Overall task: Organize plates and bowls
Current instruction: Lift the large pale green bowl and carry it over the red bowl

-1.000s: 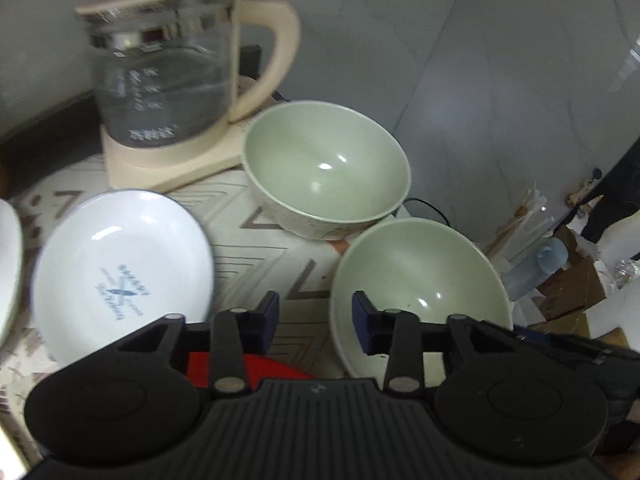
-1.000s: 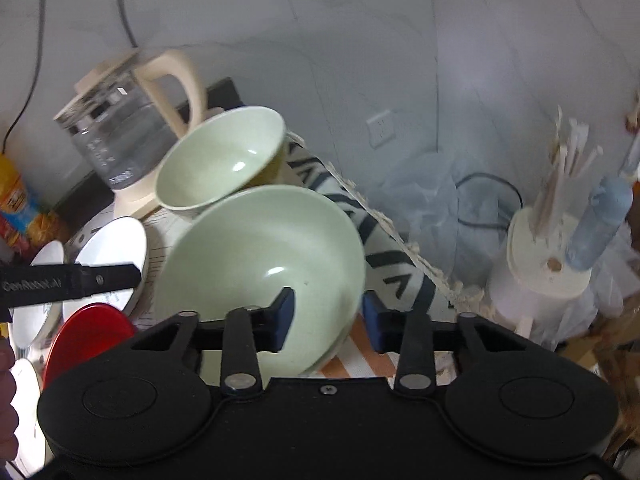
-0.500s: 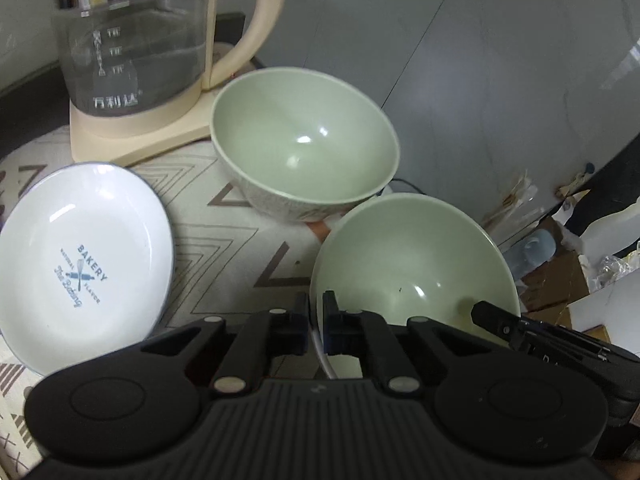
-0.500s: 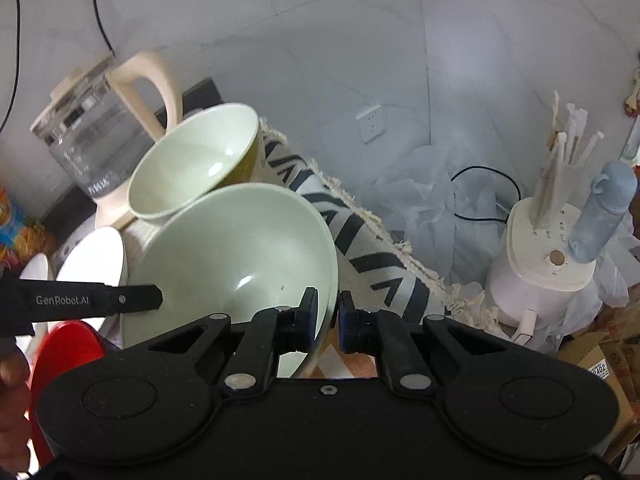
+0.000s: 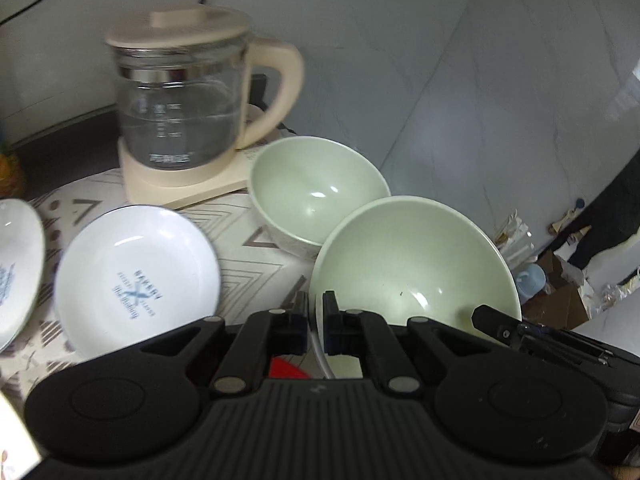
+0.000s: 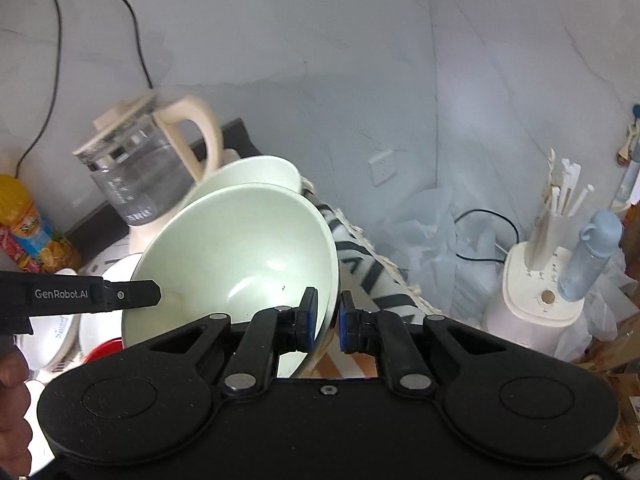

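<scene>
A pale green bowl (image 5: 412, 264) is held off the table by both grippers. My left gripper (image 5: 316, 322) is shut on its near-left rim. My right gripper (image 6: 327, 322) is shut on its right rim; the bowl (image 6: 240, 256) tilts in that view. A second green bowl (image 5: 316, 188) stands behind it on the patterned cloth, partly hidden in the right wrist view (image 6: 248, 170). A white "Bakery" plate (image 5: 136, 280) lies left of it, another white plate (image 5: 16, 264) at the far left. A red plate (image 6: 102, 350) shows below the held bowl.
A glass kettle (image 5: 180, 108) on a beige base stands at the back by the wall. Off the table's right edge are a white appliance with sticks (image 6: 540, 292), a blue bottle (image 6: 592, 252) and plastic sheeting. A snack packet (image 6: 28, 232) stands at far left.
Both grippers closed on the near green bowl's rim, then lifted it; it now sits higher and overlaps the far bowl in the right wrist view.
</scene>
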